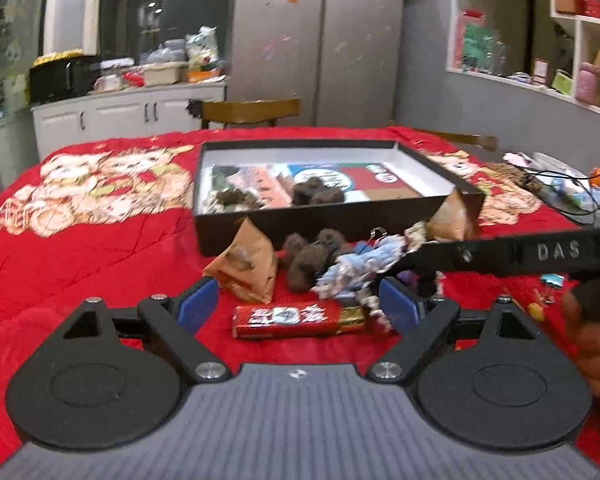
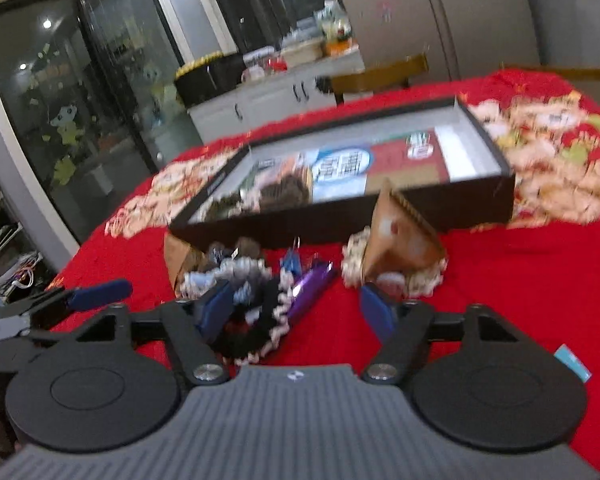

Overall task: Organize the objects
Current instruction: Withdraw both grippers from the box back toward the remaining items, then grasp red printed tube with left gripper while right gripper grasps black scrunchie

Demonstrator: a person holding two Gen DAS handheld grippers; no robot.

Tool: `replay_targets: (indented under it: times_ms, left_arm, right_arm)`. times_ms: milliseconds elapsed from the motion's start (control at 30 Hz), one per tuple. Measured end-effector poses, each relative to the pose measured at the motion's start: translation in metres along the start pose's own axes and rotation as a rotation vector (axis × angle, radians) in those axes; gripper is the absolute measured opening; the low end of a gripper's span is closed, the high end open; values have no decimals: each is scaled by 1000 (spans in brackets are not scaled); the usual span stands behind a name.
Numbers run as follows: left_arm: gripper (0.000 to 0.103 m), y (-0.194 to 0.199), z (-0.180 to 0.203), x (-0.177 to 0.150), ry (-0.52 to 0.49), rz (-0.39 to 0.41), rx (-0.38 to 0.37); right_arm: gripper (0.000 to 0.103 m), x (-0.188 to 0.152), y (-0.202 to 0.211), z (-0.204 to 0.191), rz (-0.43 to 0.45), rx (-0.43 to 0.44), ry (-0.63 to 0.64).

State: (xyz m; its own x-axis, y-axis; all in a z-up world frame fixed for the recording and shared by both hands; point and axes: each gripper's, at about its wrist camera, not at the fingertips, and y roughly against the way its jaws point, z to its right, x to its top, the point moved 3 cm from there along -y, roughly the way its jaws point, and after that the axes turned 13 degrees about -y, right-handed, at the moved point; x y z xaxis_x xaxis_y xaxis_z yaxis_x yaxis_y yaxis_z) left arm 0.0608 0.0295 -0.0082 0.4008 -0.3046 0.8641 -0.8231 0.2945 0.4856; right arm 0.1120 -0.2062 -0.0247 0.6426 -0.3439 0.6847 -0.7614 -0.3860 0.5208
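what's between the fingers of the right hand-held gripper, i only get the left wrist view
Observer: A black scrunchie with pale trim lies between the open fingers of the right hand-held gripper; they are not clamped on it.
Operator: anything next to it i can't make out
Observer: A purple pen-like thing lies just right of the scrunchie, its far end pointing toward the black box.
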Motion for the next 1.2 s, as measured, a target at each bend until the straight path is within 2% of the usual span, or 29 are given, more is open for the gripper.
replay_targets:
  times_ms: [167, 300, 467, 533, 700, 867, 1200]
  left_arm:
    - [90, -14, -2, -5, 42, -73, -54]
    - [90, -22, 2, -7, 18, -108, -37]
    - [90, -29, 3, -6, 24, -136, -10]
    - [90, -31, 5, -6, 15, -145, -2]
    - [85, -30, 7, -5, 2, -142, 4]
    - [85, -29, 6, -5, 4, -132, -8]
    - [85, -29, 4, -6, 9, -132, 9]
  right_arm:
    - [60, -5, -11, 2, -62, 27, -18]
    - [51, -7, -16, 5, -105, 87, -82]
    - [40, -6, -18, 9, -89, 100, -112]
    - [25, -7, -20, 10, -91, 104, -130]
    - [17, -6, -18, 13, -69, 100, -138]
    - [14, -5, -17, 15, -63, 106, -154]
    - [12, -4, -6, 10, 7, 120, -134]
